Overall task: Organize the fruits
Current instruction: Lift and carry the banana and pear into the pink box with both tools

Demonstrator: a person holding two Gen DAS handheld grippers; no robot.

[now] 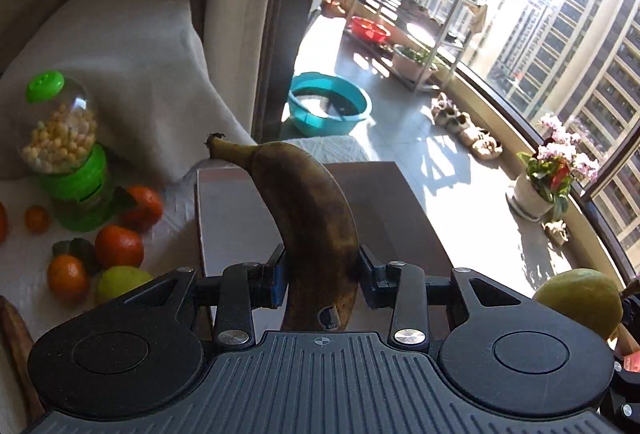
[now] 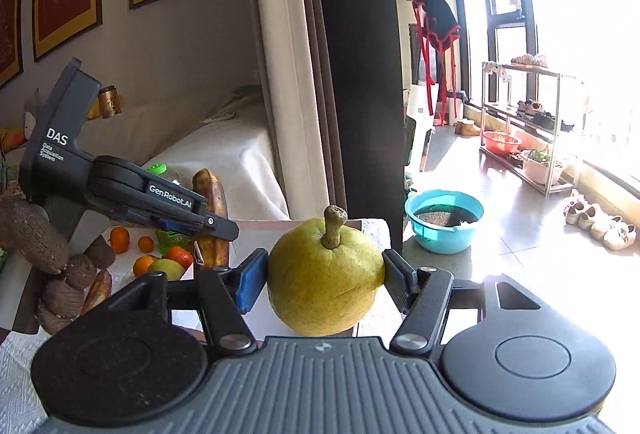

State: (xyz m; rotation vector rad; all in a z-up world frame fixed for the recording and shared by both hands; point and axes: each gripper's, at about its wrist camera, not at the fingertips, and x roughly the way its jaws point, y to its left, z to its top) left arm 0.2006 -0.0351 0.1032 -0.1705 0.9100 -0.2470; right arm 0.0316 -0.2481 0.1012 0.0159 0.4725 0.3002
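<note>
My left gripper [image 1: 322, 276] is shut on a brown, overripe banana [image 1: 308, 218] and holds it upright above a pale rectangular tray [image 1: 224, 209]. My right gripper [image 2: 324, 276] is shut on a yellow-green pear [image 2: 324, 278], stem up, above the same tray [image 2: 260, 226]. The pear also shows at the right edge of the left wrist view [image 1: 580, 302]. The left gripper and banana [image 2: 210, 209] show in the right wrist view. Several oranges [image 1: 119, 246] and a green pear [image 1: 120, 282] lie on the white cloth left of the tray.
A green candy dispenser [image 1: 68, 153] stands behind the oranges. Another banana [image 1: 16, 346] lies at the far left. A gloved hand [image 2: 48, 258] holds the left gripper. A sofa [image 1: 120, 45] sits behind the table. A teal basin [image 1: 328, 105] sits on the balcony floor beyond.
</note>
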